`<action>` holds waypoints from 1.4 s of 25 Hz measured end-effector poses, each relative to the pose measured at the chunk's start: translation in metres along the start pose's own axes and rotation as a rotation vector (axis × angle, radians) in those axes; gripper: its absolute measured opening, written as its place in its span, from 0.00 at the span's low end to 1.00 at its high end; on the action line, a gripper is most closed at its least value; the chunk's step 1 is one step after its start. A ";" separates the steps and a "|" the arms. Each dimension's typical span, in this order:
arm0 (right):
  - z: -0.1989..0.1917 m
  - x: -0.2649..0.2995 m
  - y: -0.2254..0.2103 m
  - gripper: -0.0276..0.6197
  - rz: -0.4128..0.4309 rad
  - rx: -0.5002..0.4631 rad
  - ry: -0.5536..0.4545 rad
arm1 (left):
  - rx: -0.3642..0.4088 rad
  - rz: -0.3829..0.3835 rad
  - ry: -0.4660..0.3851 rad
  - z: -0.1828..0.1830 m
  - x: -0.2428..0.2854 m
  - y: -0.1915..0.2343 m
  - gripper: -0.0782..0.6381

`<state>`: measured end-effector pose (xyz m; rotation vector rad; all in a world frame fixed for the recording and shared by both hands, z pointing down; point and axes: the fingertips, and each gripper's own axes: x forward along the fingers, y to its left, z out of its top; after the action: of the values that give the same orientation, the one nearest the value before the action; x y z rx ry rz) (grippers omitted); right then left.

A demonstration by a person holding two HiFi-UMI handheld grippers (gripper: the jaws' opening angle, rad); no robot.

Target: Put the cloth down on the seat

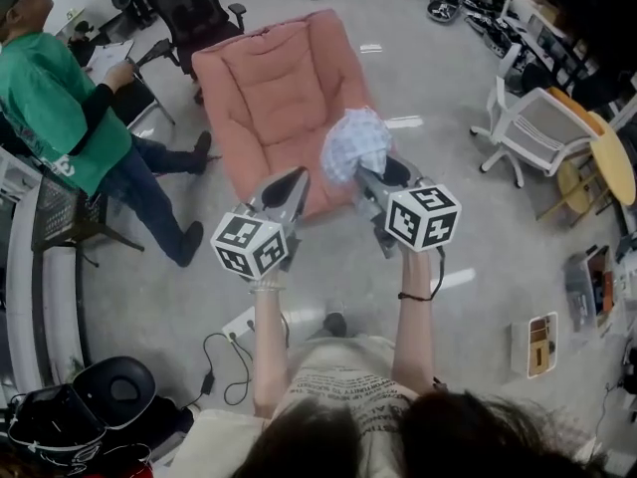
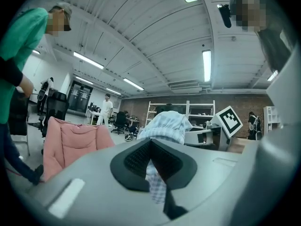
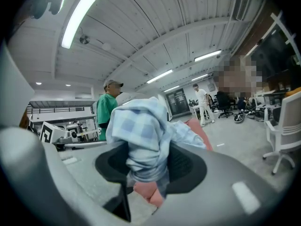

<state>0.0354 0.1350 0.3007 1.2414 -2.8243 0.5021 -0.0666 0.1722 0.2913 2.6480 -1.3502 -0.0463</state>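
A pink padded seat stands reclined on the floor ahead of me. Over its right front edge my right gripper is held up, shut on a bunched light blue checked cloth. In the right gripper view the cloth bulges up and out between the dark pads, with pink seat showing below. My left gripper hangs a little to the left of the cloth, apart from it, jaws together. In the left gripper view the cloth shows beyond the closed tips, next to the right gripper's marker cube.
A person in a green shirt stands at the left by a black office chair. A white chair and a round wooden table stand at the right. Cables lie on the floor near my feet.
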 end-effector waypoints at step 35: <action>0.049 0.161 -0.116 0.33 0.021 0.029 0.049 | -0.060 0.022 -0.002 0.012 0.144 0.132 0.11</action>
<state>0.0145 -0.0676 0.3099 1.1883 -2.8023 0.5676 -0.0888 -0.0214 0.3076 2.5845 -1.3567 -0.0859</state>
